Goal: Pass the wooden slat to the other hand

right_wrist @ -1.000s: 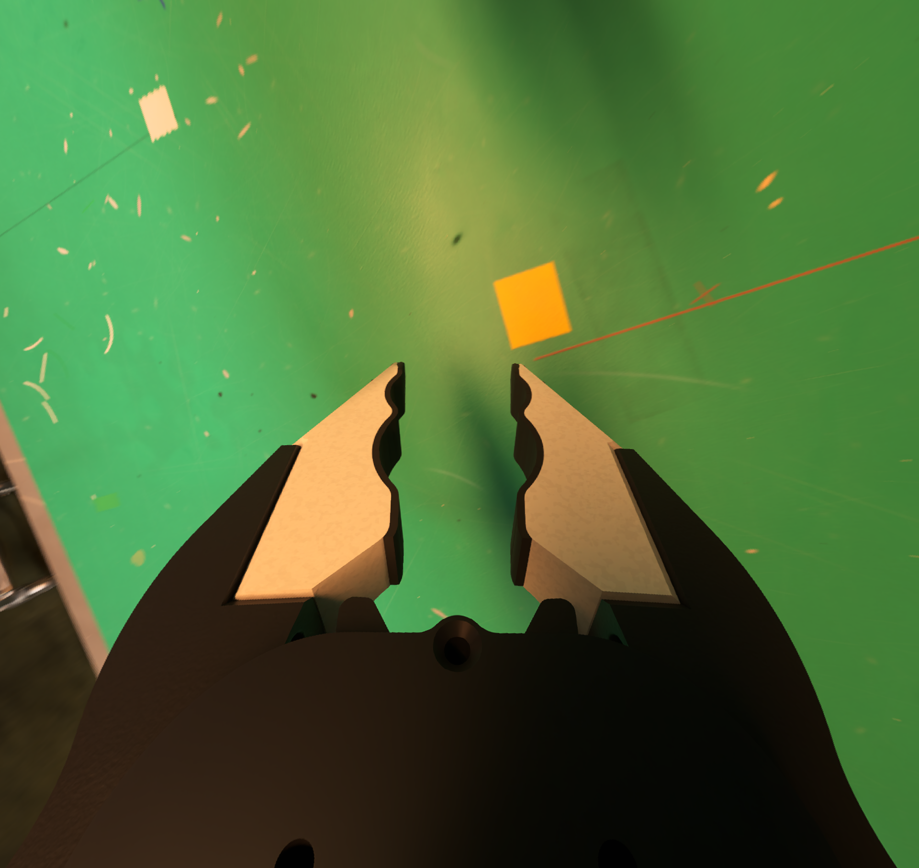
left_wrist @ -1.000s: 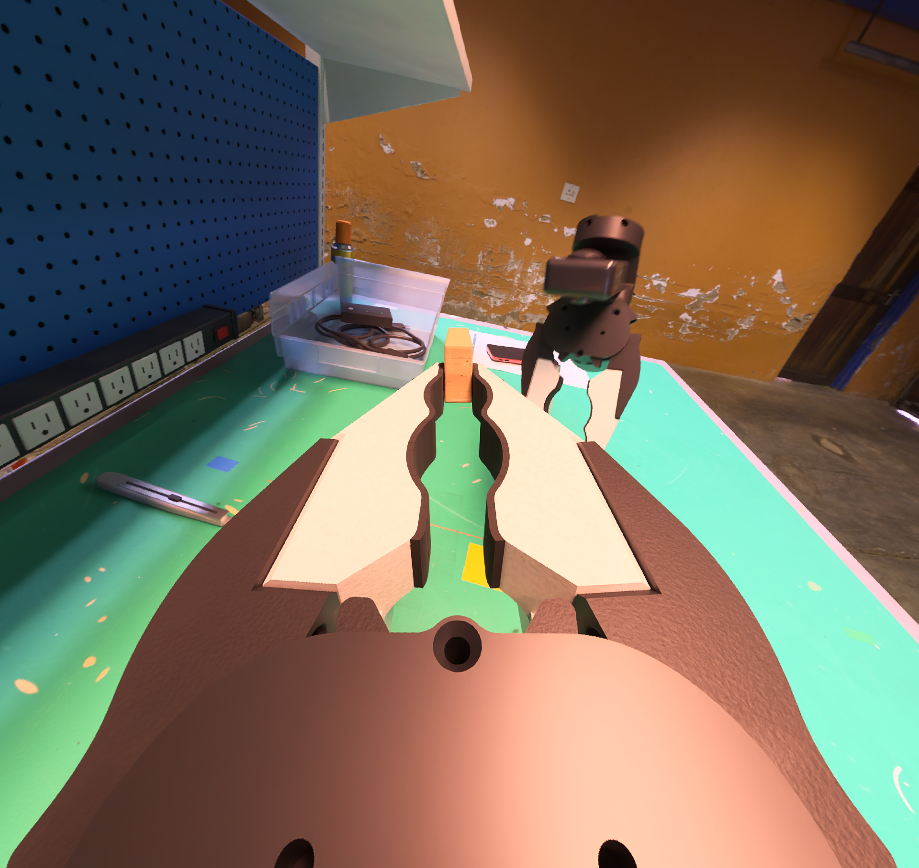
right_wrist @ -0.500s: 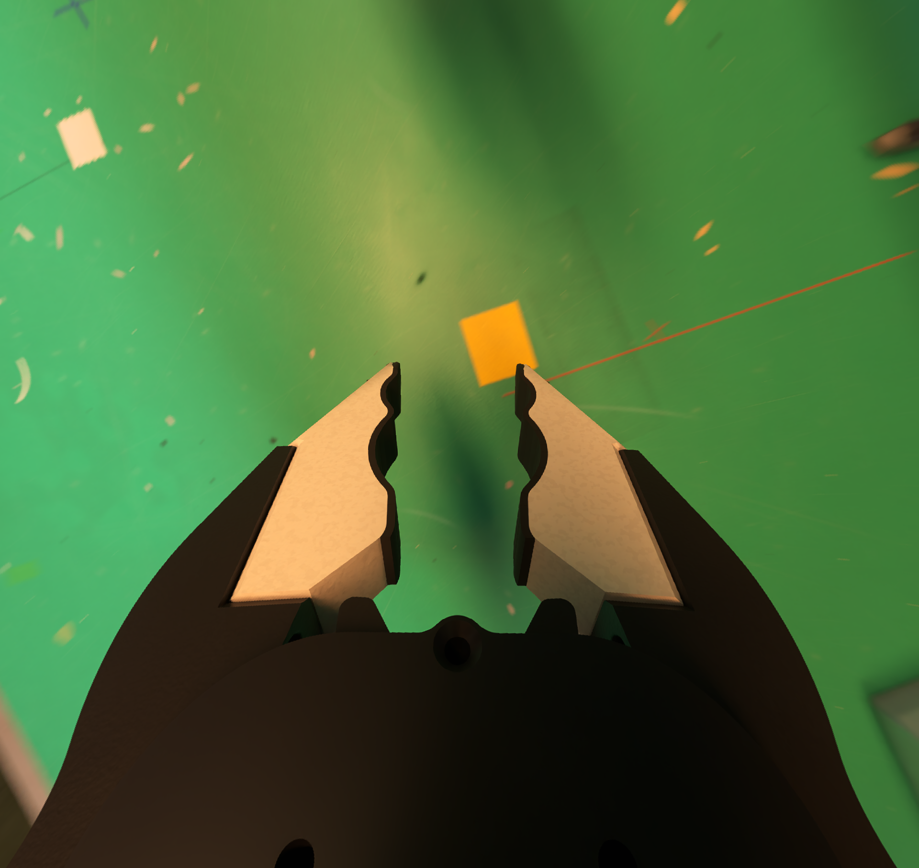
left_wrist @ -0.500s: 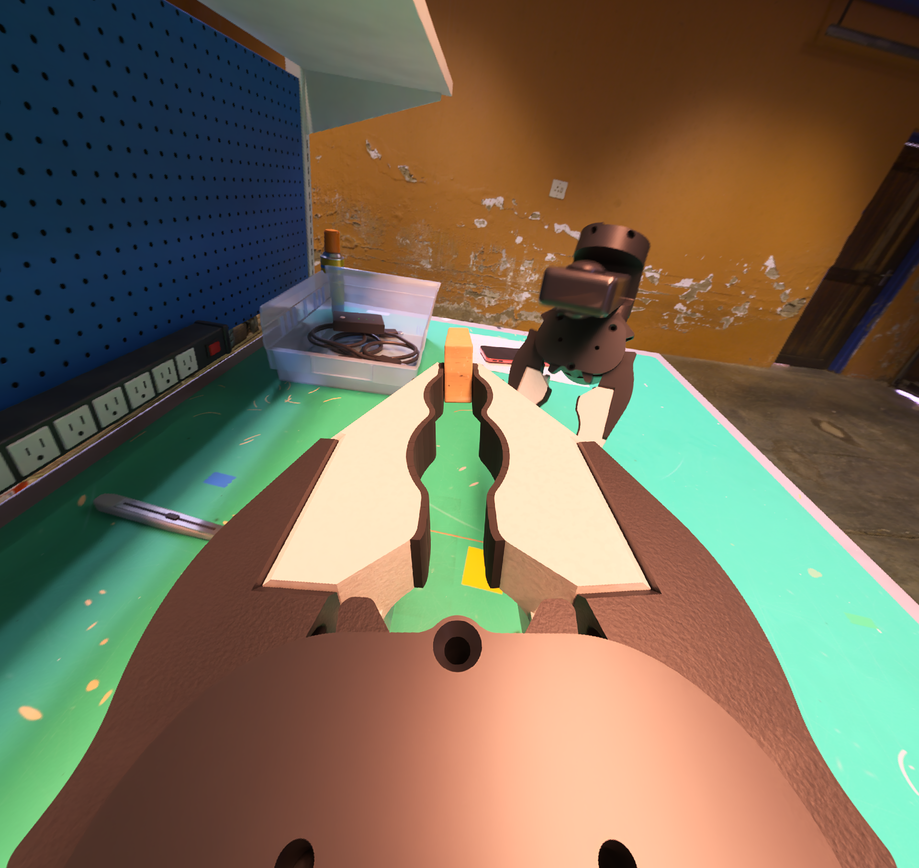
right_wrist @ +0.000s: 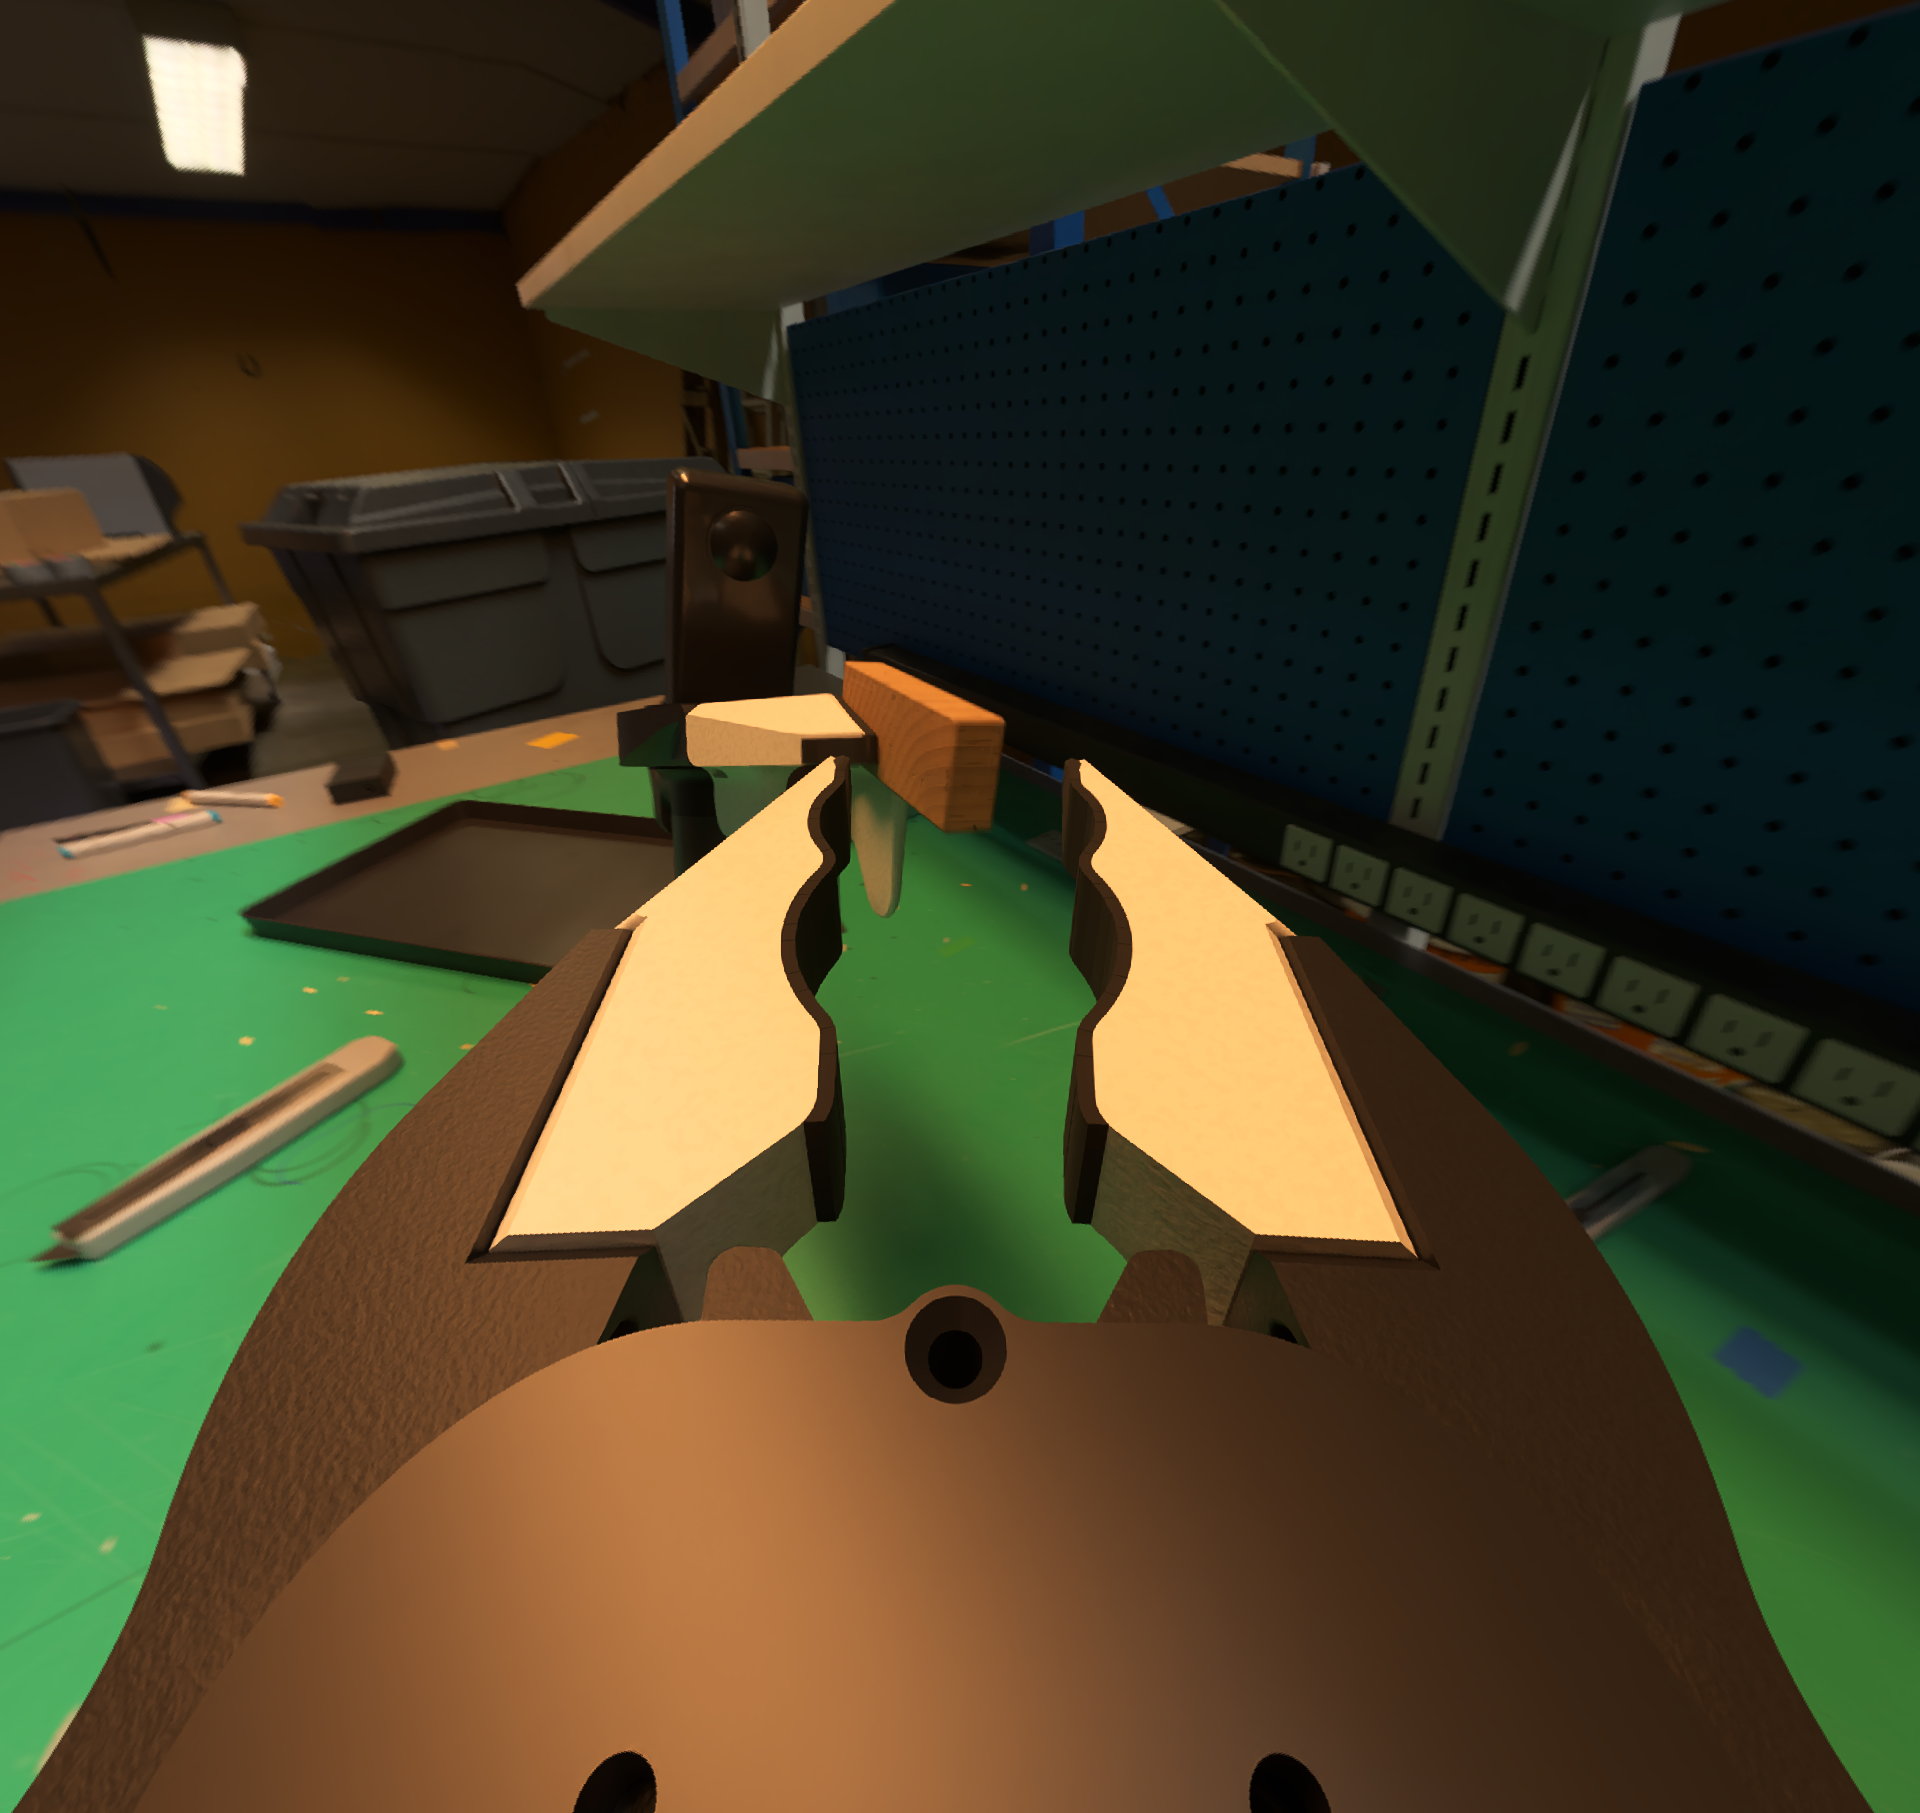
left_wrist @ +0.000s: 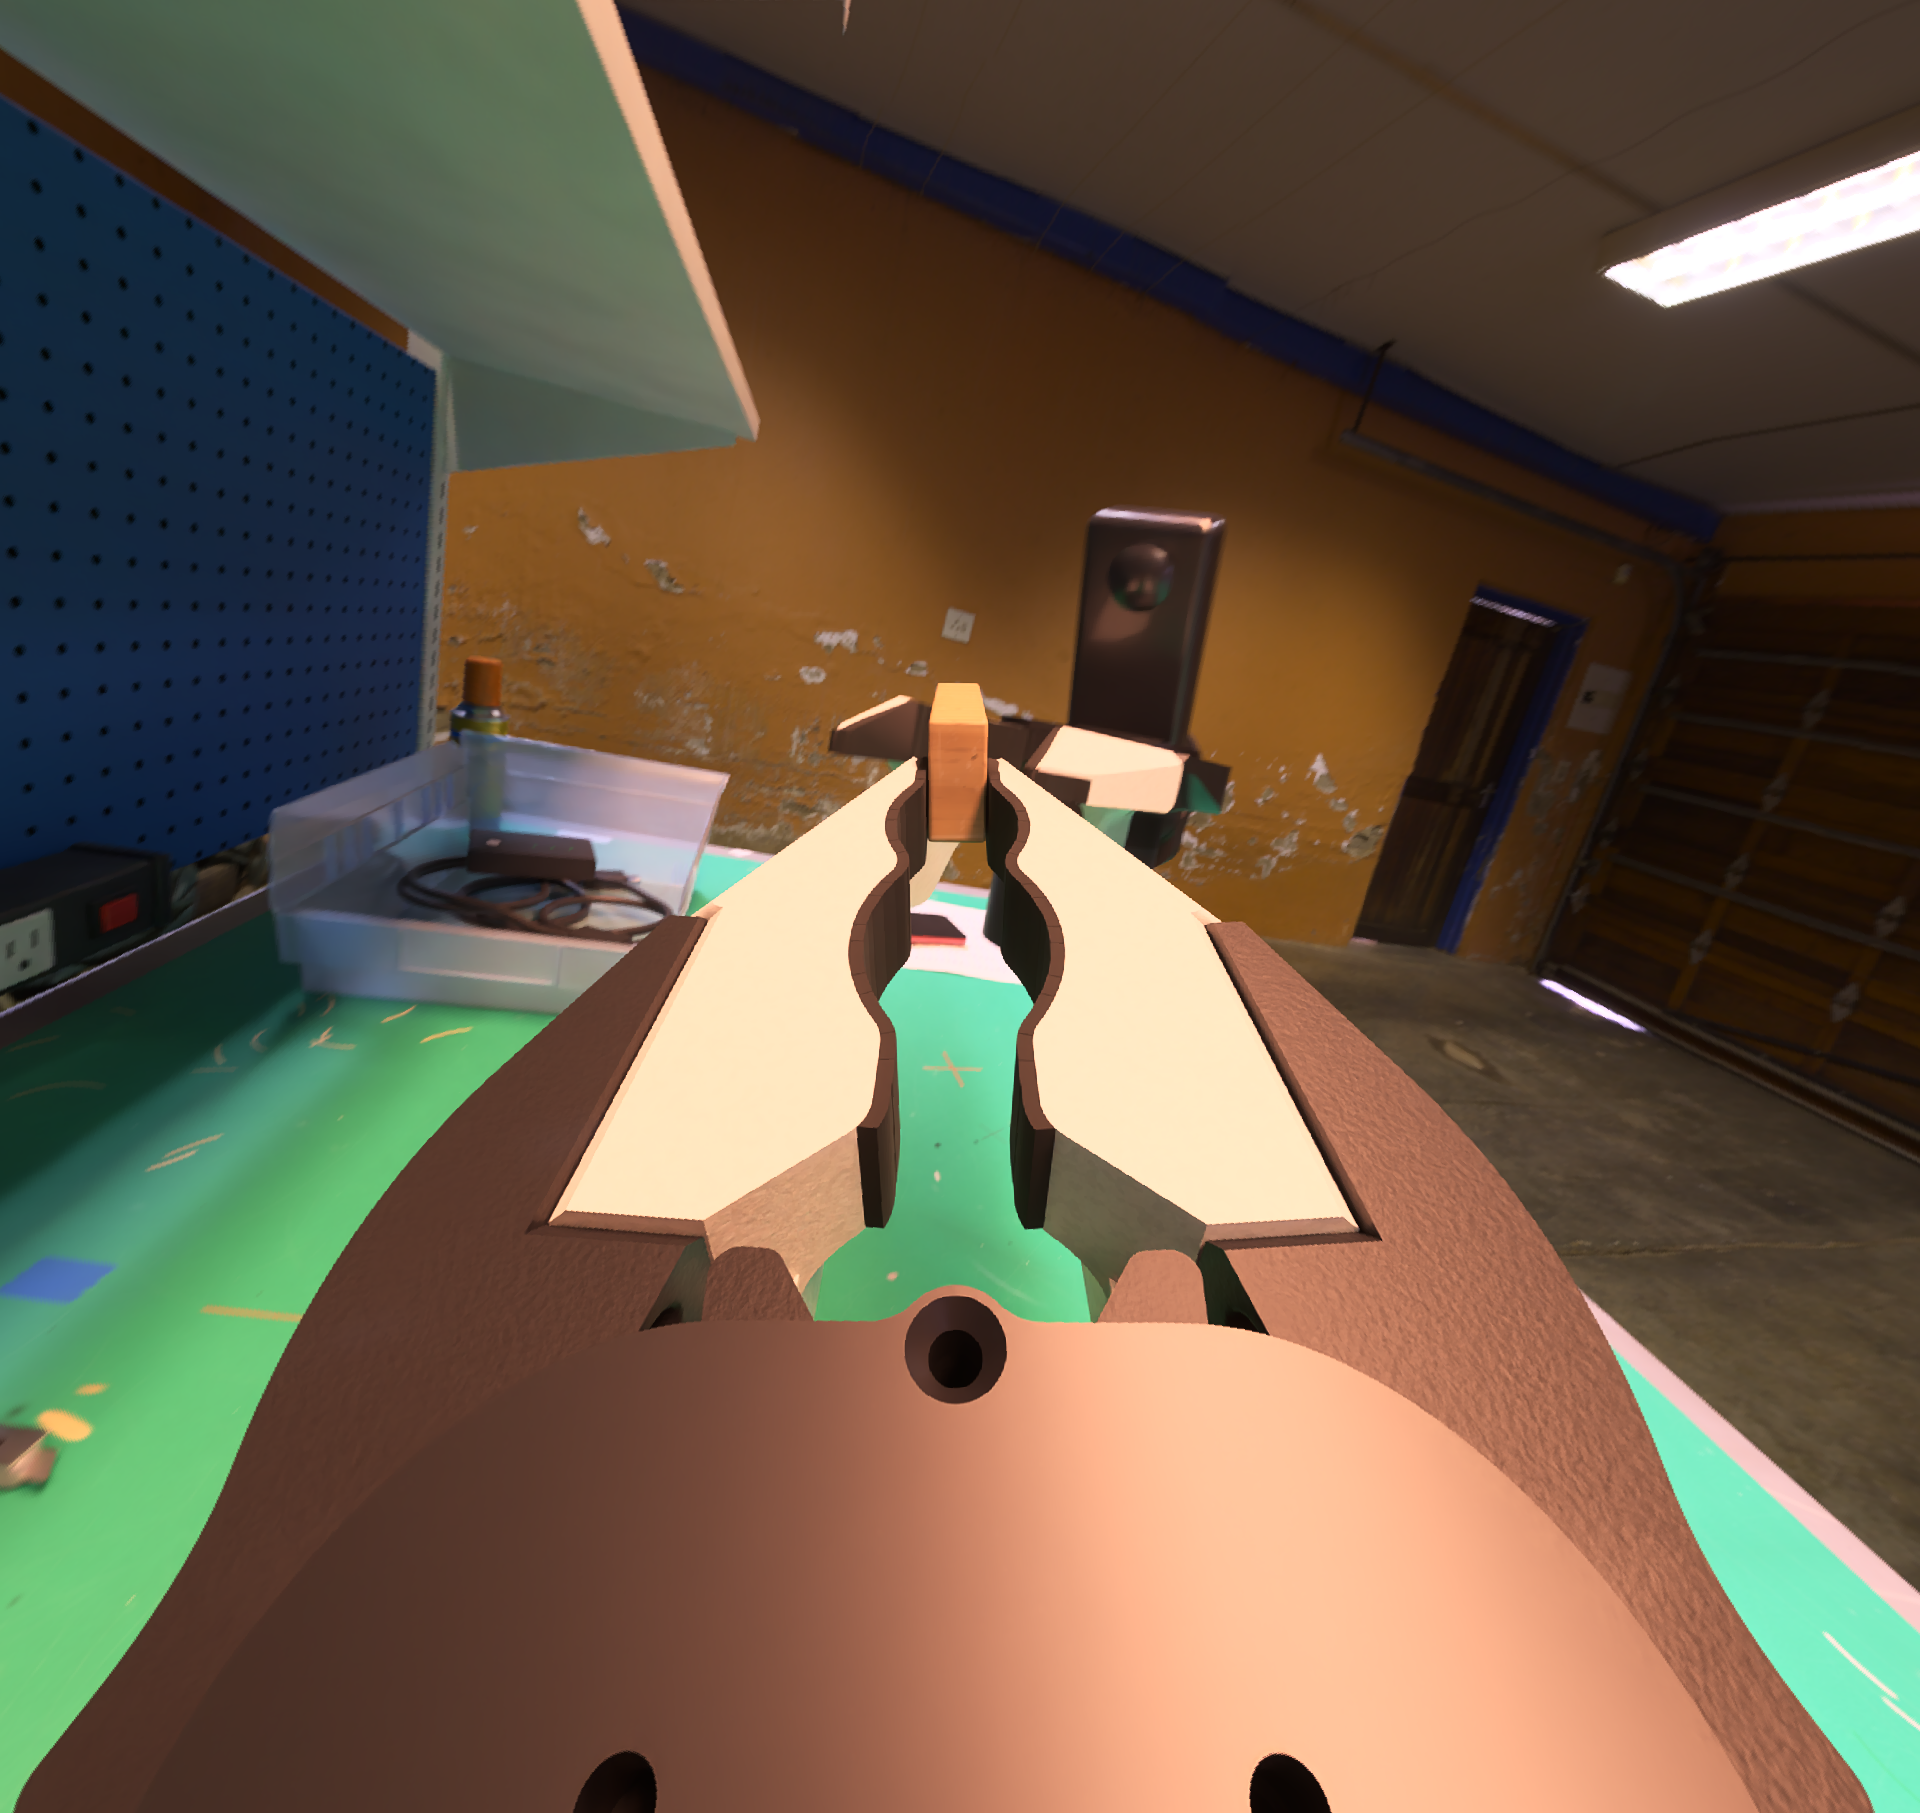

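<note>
The wooden slat point(left_wrist: 956, 766) is a short orange-brown block pinched end-on between the tips of my left gripper point(left_wrist: 954, 797), which is shut on it and holds it above the green mat. In the right wrist view the slat point(right_wrist: 930, 745) sticks out toward me, level with and between my open right gripper's point(right_wrist: 958, 774) fingertips, nearer the left one; I cannot tell if it touches. The left gripper's fingers point(right_wrist: 774, 729) show behind it. In the left wrist view the right gripper point(left_wrist: 1003, 740) faces me just beyond the slat.
A clear bin point(left_wrist: 343, 890) with cables and a can stands at the mat's far left. A black tray point(right_wrist: 312, 916), a utility knife point(right_wrist: 229, 1140) and a power strip point(right_wrist: 1558, 953) lie around. A shelf point(right_wrist: 1039, 101) hangs overhead along the blue pegboard point(right_wrist: 1143, 516).
My right gripper swung up from pointing down at the mat to level, facing the left gripper, and its jaws opened wider. My left gripper tilted up with the slat, now close to the right fingertips.
</note>
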{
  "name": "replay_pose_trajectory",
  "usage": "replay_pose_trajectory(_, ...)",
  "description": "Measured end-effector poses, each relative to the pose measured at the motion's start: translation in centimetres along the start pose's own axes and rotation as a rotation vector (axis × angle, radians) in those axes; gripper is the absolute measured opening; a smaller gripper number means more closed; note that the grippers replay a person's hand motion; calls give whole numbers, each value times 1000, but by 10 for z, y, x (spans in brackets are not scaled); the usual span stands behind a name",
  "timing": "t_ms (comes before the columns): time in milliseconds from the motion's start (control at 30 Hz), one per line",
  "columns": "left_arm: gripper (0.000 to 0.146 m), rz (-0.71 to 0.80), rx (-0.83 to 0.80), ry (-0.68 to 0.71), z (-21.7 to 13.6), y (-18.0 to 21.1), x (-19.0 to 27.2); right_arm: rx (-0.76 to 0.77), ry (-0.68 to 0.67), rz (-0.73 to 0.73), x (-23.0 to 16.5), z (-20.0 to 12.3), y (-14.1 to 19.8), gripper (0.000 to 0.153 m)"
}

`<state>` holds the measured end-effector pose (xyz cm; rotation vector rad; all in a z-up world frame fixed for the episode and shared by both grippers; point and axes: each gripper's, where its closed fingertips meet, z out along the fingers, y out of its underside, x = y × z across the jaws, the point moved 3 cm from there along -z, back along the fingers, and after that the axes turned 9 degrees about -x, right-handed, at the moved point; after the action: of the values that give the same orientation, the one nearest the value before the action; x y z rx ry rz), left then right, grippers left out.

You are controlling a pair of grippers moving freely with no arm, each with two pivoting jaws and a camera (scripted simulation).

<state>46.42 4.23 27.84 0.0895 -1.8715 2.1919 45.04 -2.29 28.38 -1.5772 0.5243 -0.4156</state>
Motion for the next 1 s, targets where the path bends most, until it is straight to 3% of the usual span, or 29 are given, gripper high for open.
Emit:
replay_pose_trajectory(67, 9, -1, 28, 28, 0, -3, 4, 17, -60, 56, -2, 2, 1, 39)
replay_pose_trajectory(233, 9, 7, 32, 91, 4, -2, 12, 193, -274, 250, -13, -2, -3, 18)
replay_pose_trajectory(367, 10, -12, -1, 82, 10, 6, 8, 248, -279, 336, -8, -7, 7, 11)
replay_pose_trajectory(500, 10, -37, -72, 108, 16, 18, 6, 225, -277, 329, -5, -15, 18, 10)
replay_pose_trajectory(567, 21, -64, -122, 146, 18, 24, 8, 244, -254, 307, -1, -24, 20, 10)
replay_pose_trajectory(633, 48, -104, -173, 155, 15, 29, 6, 252, -234, 253, 2, -36, 23, 9)
replay_pose_trajectory(733, 61, -213, -207, 189, 9, 34, 0, 173, -165, 33, 2, -48, 39, 9)
replay_pose_trajectory(833, 64, -352, -231, 279, 6, 40, -1, 77, -125, -201, -5, -54, 59, 9)
replay_pose_trajectory(1000, 62, -540, -349, 419, 8, 61, 2, 75, -111, -390, -17, -58, 66, 9)
